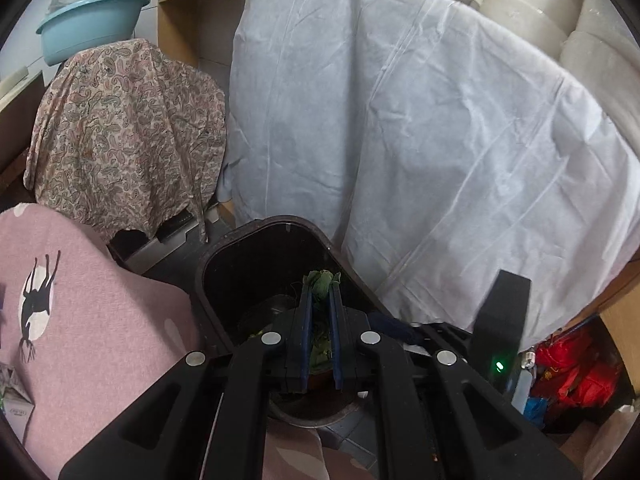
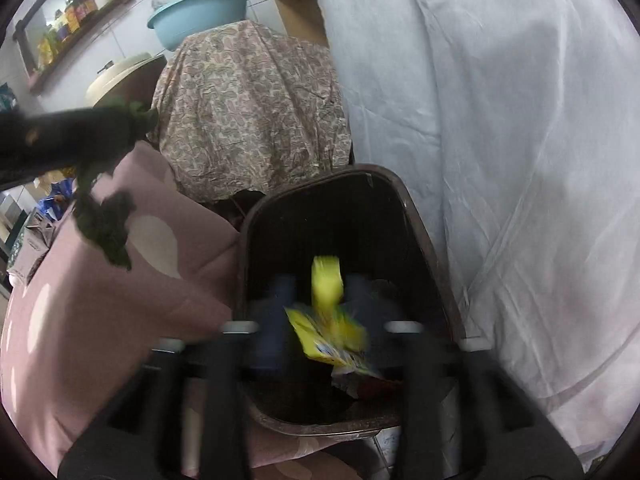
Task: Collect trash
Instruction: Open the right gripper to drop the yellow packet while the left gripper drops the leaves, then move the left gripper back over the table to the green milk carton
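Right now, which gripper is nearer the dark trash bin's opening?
Right. The right gripper hangs open directly over the trash bin, a yellow wrapper between its fingers. The left gripper, shut on green leaves, sits off to the bin's side, above the pink cloth.

bin (image 1: 224,264) below both grippers, draped sheet (image 1: 400,120) behind it, patterned cloth (image 1: 128,140) left, basin (image 1: 88,28) on top

Bin (image 2: 420,216) mouth open from above, white sheet (image 2: 500,120) close right, pink cloth (image 2: 100,320) crowding left
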Tool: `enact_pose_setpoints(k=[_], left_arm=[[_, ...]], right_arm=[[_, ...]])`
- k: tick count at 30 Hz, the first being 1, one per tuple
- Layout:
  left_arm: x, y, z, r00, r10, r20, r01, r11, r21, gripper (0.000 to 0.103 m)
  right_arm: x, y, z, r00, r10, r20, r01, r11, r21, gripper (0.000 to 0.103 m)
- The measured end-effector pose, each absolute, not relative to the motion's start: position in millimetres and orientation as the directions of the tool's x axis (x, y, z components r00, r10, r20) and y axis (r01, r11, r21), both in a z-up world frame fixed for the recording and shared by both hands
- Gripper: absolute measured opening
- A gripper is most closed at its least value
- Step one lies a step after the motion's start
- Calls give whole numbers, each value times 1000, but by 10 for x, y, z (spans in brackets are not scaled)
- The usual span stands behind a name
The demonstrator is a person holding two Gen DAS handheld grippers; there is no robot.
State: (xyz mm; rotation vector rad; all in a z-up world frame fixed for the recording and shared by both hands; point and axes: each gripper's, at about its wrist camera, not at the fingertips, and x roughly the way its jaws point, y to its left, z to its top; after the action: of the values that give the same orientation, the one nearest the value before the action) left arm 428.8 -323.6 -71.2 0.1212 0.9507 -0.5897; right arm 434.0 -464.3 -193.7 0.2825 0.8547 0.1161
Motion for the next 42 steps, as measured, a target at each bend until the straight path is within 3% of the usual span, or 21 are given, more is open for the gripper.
enact_pose_setpoints(k=[1, 19, 21, 23, 25, 37, 42], left_arm=[[4309, -3262, -738, 435, -418, -797, 524, 838, -153, 9], [4508, -3738, -1312, 347, -300, -888, 536, 841, -75, 10], [4523, -3732, -1330, 331, -294, -897, 524, 848, -85, 15], [4514, -3702, -1301, 337, -298, -893, 520, 850, -88, 42], [4474, -3680, -1237, 366, -307, -879, 525, 848, -77, 59], [4029, -3387, -740, 498, -384, -778, 598, 801, -12, 80], [3711, -3096, -524, 569, -419, -708, 614, 789, 27, 88]], right_arm=[[4293, -4670, -1955, 669, 213, -712, 22, 952, 305, 75], [3494, -5088, -1872, 723, 145, -676, 70, 957, 281, 79], [3442, -5107, -1860, 724, 145, -674, 76, 955, 287, 79], [3394, -5126, -1844, 723, 152, -674, 77, 951, 298, 80], [3354, -5126, -1809, 724, 151, -673, 79, 951, 298, 80], [3167, -4887, -1546, 756, 146, -638, 37, 964, 264, 80], [3054, -4733, -1365, 784, 144, -605, 12, 969, 246, 88]])
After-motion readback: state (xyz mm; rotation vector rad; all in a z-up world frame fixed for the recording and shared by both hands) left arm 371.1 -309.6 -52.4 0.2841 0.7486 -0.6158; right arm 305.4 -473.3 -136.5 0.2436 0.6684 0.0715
